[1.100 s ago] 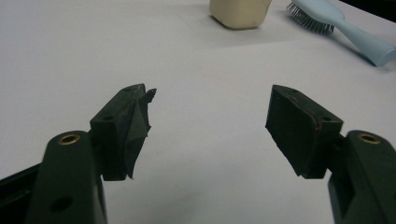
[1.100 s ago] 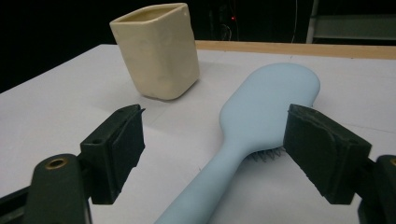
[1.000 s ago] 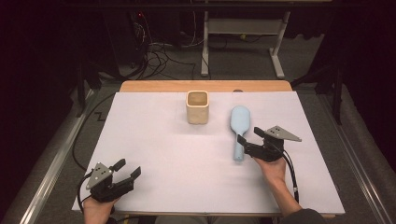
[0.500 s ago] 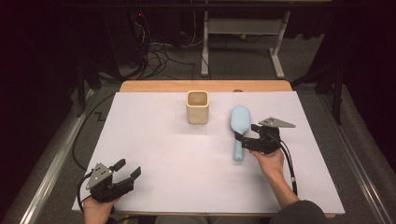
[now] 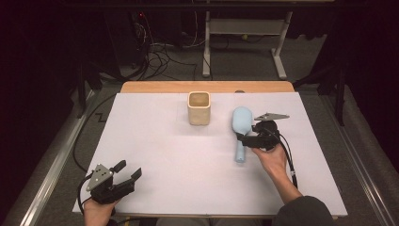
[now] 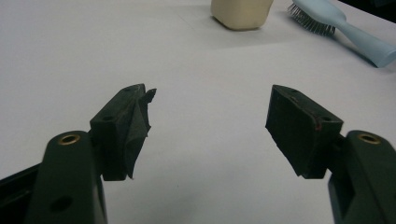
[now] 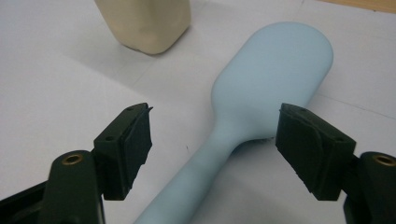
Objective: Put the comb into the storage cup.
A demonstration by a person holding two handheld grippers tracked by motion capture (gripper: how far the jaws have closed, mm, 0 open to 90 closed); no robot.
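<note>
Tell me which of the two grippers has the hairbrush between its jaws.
The right gripper: its open jaws straddle the neck of the light blue hairbrush without pressing on it. The left gripper has only bare white table between its jaws.

Around the hairbrush (image 5: 241, 129) the white sheet (image 5: 160, 160) lies free at six and nine o'clock. The beige cup (image 5: 199, 108) stands near at ten o'clock, the one obstacle. The right gripper (image 5: 248, 137) straddles the brush neck, its jaws just closing, pads not touching.

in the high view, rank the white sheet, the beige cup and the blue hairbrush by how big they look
1. white sheet, by far the largest
2. blue hairbrush, longer than the cup is wide
3. beige cup, smallest, though close to the brush head in bulk
</note>
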